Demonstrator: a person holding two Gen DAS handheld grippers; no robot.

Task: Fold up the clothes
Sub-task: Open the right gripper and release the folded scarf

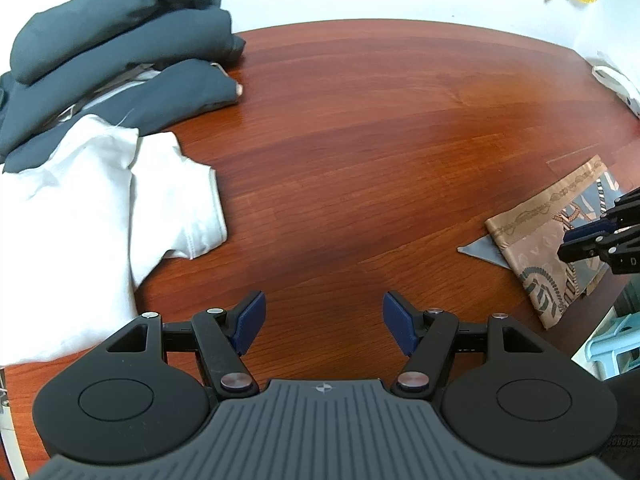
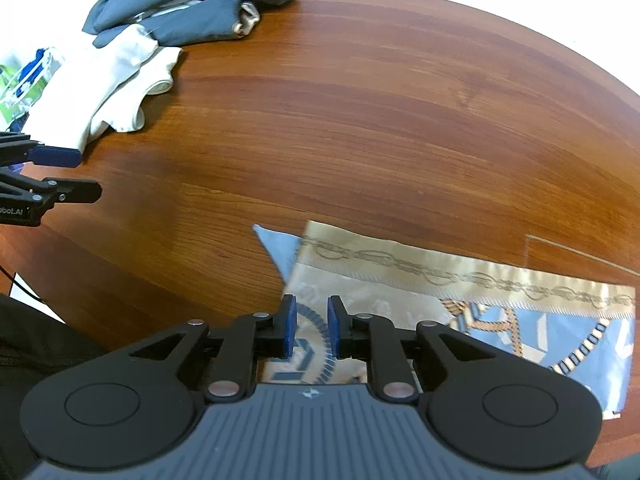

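A folded patterned scarf (image 2: 440,280) in tan and blue lies flat near the table's front right edge, also seen in the left wrist view as the scarf (image 1: 536,248). My right gripper (image 2: 312,304) hovers over its left end, jaws a narrow gap apart, nothing pinched between the pads. That same right gripper (image 1: 592,236) shows at the right edge of the left wrist view. My left gripper (image 1: 323,300) stands open over bare wood, and the left gripper (image 2: 80,172) appears at the left of the right wrist view. A white garment (image 1: 80,220) lies crumpled to its left.
A stack of folded dark grey-blue clothes (image 1: 120,40) sits at the back left of the brown wooden table (image 1: 360,140). A white object (image 1: 616,84) rests at the far right edge. A pale green stool (image 1: 612,340) stands beyond the table's front right.
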